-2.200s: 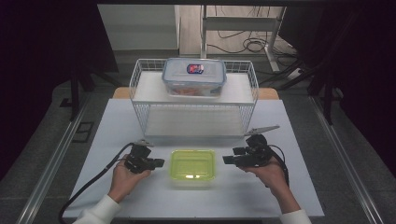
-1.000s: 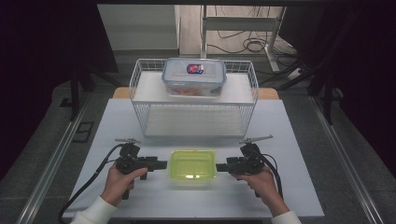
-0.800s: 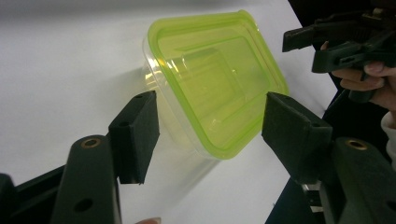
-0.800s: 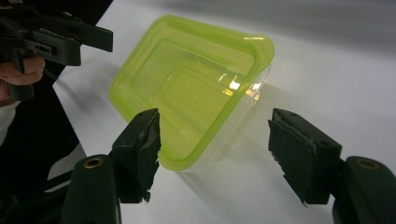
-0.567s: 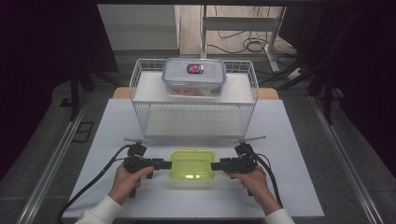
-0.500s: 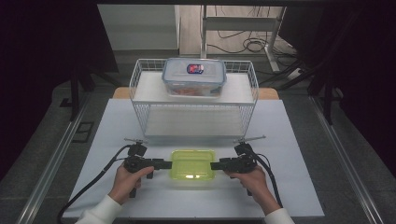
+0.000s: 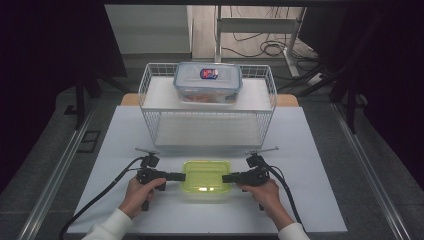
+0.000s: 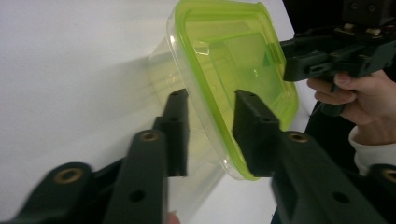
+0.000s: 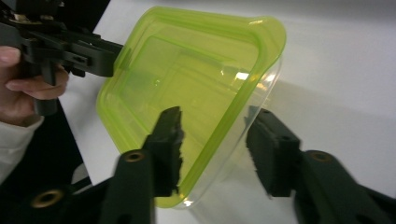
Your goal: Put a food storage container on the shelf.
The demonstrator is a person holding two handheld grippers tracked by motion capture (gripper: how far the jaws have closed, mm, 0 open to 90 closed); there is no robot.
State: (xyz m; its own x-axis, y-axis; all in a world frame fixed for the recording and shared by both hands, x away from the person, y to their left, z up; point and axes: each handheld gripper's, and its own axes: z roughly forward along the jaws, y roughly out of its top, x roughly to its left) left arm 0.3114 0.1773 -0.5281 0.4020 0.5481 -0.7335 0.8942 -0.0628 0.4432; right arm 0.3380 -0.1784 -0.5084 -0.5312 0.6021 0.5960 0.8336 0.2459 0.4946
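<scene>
Left gripper view: closing fingers (image 8: 254, 133) astride green-lidded container (image 8: 233, 60) rim.

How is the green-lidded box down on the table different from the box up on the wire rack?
The green-lidded box has a lime lid; the box on the rack has a clear lid with a red and blue sticker. The green one sits low on the white table, between the left gripper and right gripper; the other rests on the wire rack, with no gripper near it. The rack one looks larger. Both are rectangular, see-through and lidded.
</scene>
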